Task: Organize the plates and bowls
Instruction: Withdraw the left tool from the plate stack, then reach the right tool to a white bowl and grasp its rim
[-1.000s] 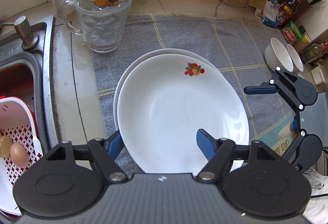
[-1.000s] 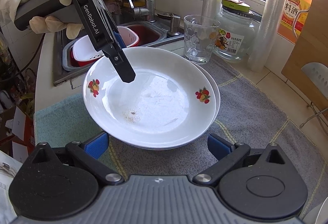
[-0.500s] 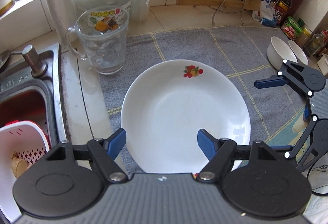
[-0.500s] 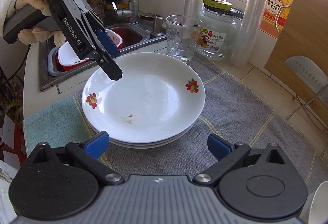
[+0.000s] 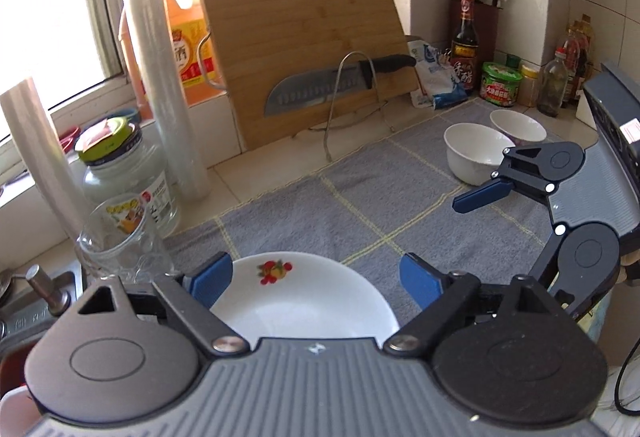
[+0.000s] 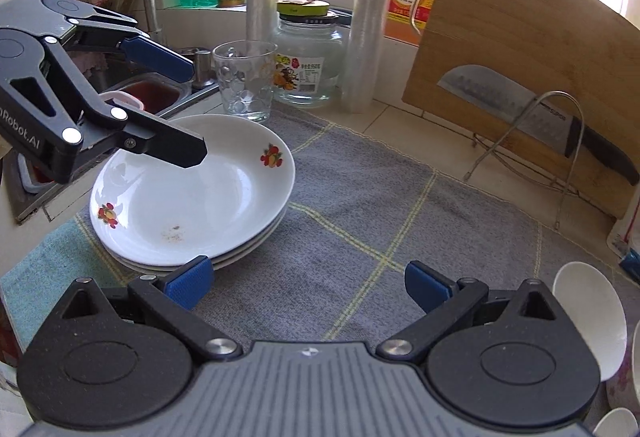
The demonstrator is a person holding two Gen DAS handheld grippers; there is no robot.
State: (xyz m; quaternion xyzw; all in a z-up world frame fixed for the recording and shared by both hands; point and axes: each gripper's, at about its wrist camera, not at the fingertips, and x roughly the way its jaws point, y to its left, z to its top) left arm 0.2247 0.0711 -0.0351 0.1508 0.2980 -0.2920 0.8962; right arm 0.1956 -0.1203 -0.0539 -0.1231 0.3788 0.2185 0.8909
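Plates (image 6: 192,197) stacked at mat (image 6: 360,237) edge, open cloth beyond.

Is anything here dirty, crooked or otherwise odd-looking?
Yes: the top plate of the stack on the grey mat has a small patch of brownish specks near its centre, so it looks not quite clean. The stack itself sits neatly, and nothing is spilled or broken.

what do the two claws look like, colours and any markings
Both claws, left and right, are matte black linkages with silver rivets, round pivot housings and blue finger pads above a ribbed grey body. White lettering ending "nRobot.AI" marks the left one's side.
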